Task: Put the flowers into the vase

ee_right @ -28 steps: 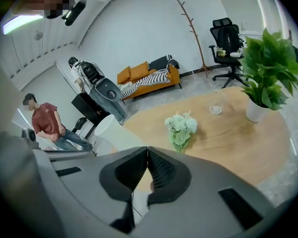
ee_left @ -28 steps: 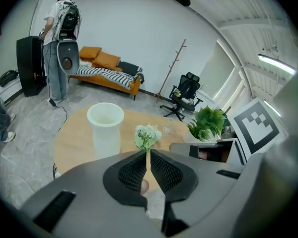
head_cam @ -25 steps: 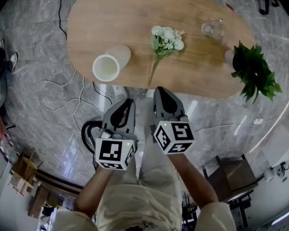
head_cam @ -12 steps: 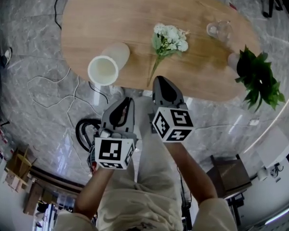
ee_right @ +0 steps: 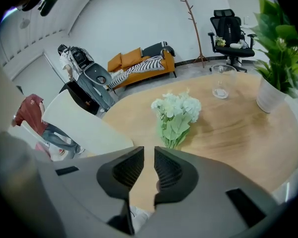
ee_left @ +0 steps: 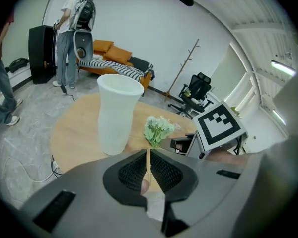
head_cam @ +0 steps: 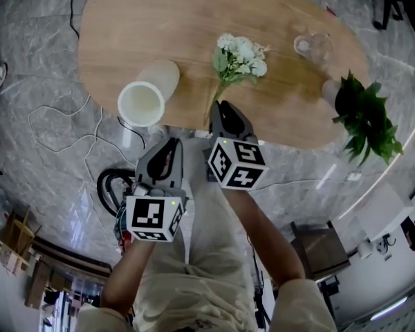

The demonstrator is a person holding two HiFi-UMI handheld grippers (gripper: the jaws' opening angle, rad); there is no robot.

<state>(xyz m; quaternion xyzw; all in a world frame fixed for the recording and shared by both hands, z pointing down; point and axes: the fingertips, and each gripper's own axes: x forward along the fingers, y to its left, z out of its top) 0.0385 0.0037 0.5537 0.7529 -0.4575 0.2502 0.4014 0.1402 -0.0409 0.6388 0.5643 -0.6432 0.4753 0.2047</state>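
Right tool (head_cam: 220, 111) tilts down toward the flowers (head_cam: 239, 55), empty jaws just opening

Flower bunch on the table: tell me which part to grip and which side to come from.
Grip the bare stems, not the white blooms. The flower bunch lies flat on the table with its stem end pointing at the near edge, so it is probably best to come from that edge, jaws straddling the stems.

flowers (head_cam: 239, 55): white bunch; lying on table (head_cam: 138, 19) | vase (head_cam: 159, 76): white; upright; apart, left of flowers
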